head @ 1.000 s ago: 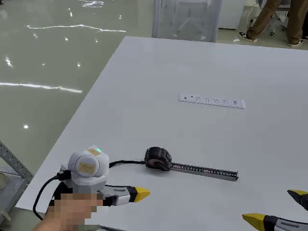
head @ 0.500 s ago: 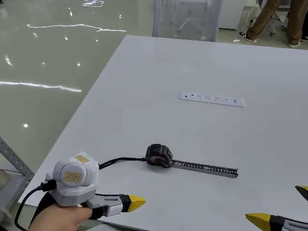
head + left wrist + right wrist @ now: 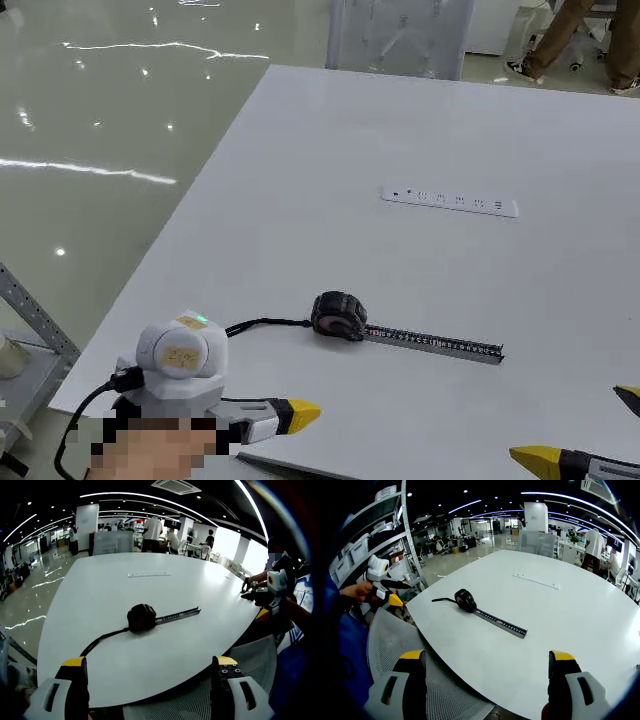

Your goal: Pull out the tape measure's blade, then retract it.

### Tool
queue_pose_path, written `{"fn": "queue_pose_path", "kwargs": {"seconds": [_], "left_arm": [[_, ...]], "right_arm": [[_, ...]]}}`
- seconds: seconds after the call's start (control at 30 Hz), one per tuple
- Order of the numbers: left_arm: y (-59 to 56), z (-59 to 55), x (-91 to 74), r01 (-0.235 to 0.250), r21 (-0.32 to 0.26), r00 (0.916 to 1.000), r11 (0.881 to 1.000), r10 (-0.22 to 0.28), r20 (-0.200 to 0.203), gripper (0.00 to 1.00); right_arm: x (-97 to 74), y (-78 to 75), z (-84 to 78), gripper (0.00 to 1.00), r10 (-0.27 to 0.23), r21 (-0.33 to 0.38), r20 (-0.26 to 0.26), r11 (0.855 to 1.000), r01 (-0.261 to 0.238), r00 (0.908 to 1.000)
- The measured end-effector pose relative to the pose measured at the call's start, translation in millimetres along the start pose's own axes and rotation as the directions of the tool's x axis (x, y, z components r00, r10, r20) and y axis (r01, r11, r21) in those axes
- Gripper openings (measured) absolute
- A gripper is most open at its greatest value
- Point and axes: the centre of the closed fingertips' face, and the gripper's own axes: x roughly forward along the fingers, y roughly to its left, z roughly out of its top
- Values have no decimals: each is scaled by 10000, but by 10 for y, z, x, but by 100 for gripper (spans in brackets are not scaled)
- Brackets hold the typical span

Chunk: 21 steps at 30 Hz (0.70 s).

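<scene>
Saw little change over the last second beyond the left gripper (image 3: 150, 662) shifting slightly at the near edge of the table (image 3: 400, 130), jaws wide apart and empty; took the blade (image 3: 435, 343) as pulled out, with retraction yet to come. Found the tape (image 3: 335, 316) well ahead of the left gripper and ahead-left of the right gripper (image 3: 487, 656), likewise spread and holding nothing. Noted the tape rounded and dark, the blade thin, flat and marked, a black cord (image 3: 265, 323) trailing from it over smooth matte white.
</scene>
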Motion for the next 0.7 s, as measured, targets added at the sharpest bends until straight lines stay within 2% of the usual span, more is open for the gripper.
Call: {"fn": "queue_pose_path", "kwargs": {"seconds": [0.2,0.4,0.53,0.7], "left_arm": [[-85,6,138,-81,-309,9991,9995,68,-416,100],[-182,63,250,-35,-375,9991,9993,19,-434,100],[-147,121,329,-397,-395,9989,9984,387,-259,100],[-148,160,442,-615,-438,9979,9971,605,-235,100]], "right_arm": [[86,-33,-47,98,209,-181,-204,9996,-213,9996],[184,-29,-81,98,456,-313,-481,9984,-472,9978],[273,-61,-87,98,617,-436,-625,9970,-645,9961],[378,-109,-82,97,750,-632,-837,9948,-805,9937]]}}
